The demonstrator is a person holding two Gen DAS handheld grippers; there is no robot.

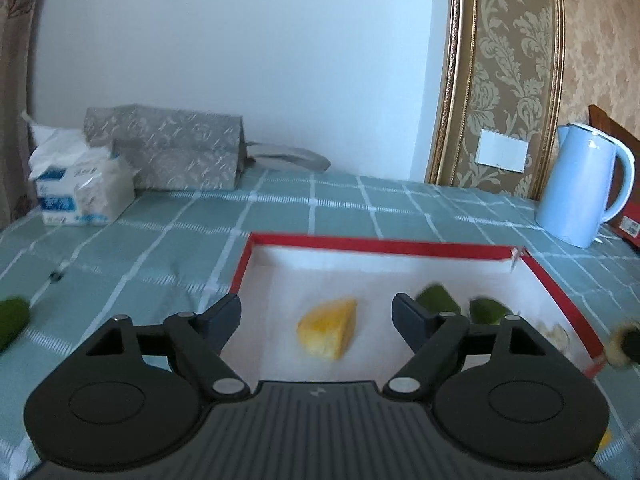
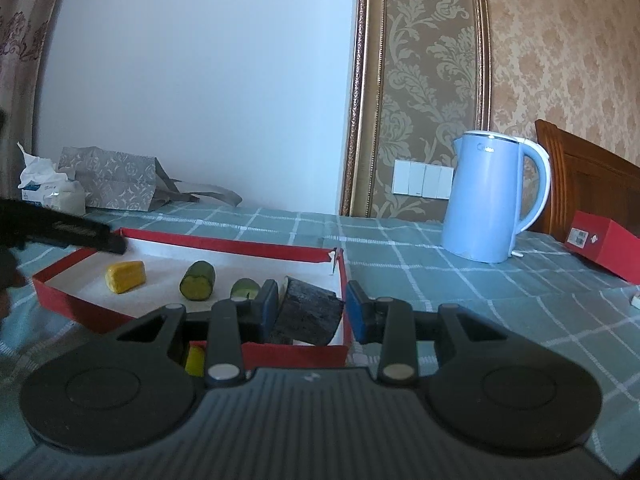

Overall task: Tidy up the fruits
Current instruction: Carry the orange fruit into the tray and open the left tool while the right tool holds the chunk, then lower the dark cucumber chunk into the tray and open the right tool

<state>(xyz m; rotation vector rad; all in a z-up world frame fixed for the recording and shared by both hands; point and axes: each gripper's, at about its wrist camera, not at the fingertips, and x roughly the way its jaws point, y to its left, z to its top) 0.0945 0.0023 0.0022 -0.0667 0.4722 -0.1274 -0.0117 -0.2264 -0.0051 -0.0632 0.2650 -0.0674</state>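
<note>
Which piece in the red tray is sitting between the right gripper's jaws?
The dark, rough-skinned wedge at the red tray's near right corner. The right gripper is shut on it; the yellow chunk and two green pieces lie free.

We count one red tray [image 2: 256, 246], one yellow piece [image 2: 125, 277], three green pieces [image 2: 198, 281] [image 2: 245, 289] [image 1: 12, 320], one dark chunk [image 2: 310, 310], one kettle [image 2: 486, 196], one tissue pack [image 1: 76, 192].

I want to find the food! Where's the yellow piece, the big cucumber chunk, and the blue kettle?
yellow piece [image 1: 327, 334]: left wrist view, middle of its top face.
cucumber chunk [image 2: 197, 281]: right wrist view, on its cut end.
blue kettle [image 2: 484, 200]: right wrist view, middle of its body.
</note>
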